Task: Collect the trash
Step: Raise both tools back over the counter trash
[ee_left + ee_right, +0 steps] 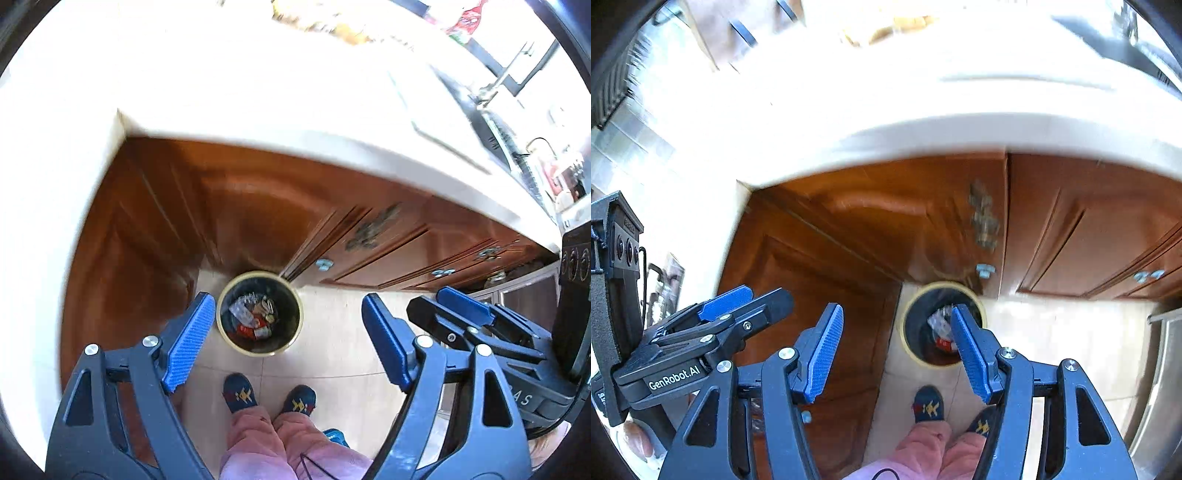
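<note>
A round trash bin with a yellow rim (258,275) stands on the tiled floor in the corner of the wooden cabinets. Inside it lies trash (251,317): clear crumpled plastic, red wrappers and a can. My left gripper (288,301) hangs high above the bin, open, with nothing between its blue pads. My right gripper (897,308) is also open and empty. Its right finger covers part of the bin (905,332) and the trash (940,321). Each gripper shows in the other's view: the right gripper (465,314) and the left gripper (738,306).
A bright white countertop (258,92) juts out over brown wooden cabinets (258,206) with small knobs (324,264). A sink faucet (491,88) is far right. The person's feet in blue slippers (240,395) stand on the floor just before the bin. A steel appliance (1160,369) is right.
</note>
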The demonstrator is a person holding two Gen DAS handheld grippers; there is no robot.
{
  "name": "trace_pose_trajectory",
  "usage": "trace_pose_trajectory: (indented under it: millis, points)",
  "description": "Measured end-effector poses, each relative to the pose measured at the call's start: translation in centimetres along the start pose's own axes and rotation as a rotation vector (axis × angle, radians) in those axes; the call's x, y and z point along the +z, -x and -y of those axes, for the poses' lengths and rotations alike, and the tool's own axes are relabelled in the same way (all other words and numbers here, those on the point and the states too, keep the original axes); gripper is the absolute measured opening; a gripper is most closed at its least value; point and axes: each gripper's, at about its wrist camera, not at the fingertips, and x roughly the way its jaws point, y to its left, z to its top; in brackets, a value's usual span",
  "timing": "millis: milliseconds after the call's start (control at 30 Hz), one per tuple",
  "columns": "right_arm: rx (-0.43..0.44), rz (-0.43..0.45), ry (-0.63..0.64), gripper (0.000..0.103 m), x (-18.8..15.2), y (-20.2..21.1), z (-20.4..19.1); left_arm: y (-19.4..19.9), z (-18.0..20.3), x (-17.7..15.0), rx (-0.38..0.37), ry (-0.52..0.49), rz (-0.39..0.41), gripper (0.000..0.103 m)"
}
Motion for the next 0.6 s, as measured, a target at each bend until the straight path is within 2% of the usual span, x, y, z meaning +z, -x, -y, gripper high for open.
trace_pose_trajectory:
  millis: [100, 233, 300, 367, 433, 600]
  points:
    - [-0.001, 0.065, 0.009, 0.062, 1.1, 4.2, -1.2, 3.5, 1.3, 1.9, -0.011, -0.04, 0.049, 0.08]
    - [-0.009, 0.149, 0.013, 0.062, 2.8, 9.1, -3.1, 7.5, 2.9, 4.5, 0.01, -0.09, 0.097, 0.081]
    - [-0.013, 0.19, 0.015, 0.062, 3.5, 10.9, -3.9, 9.5, 3.7, 5.9, -0.012, -0.121, 0.129, 0.081]
    - [-0.02, 0.235, 0.023, 0.063, 4.2, 13.1, -4.8, 11.1, 4.3, 7.2, -0.003, -0.147, 0.156, 0.081]
    - [-0.025, 0.265, 0.027, 0.063, 4.9, 14.3, -5.7, 12.6, 5.2, 8.4, 0.026, -0.183, 0.187, 0.081]
    - [-0.048, 0.342, 0.037, 0.063, 6.5, 17.5, -7.2, 16.4, 7.2, 11.3, 0.021, -0.268, 0.294, 0.081]
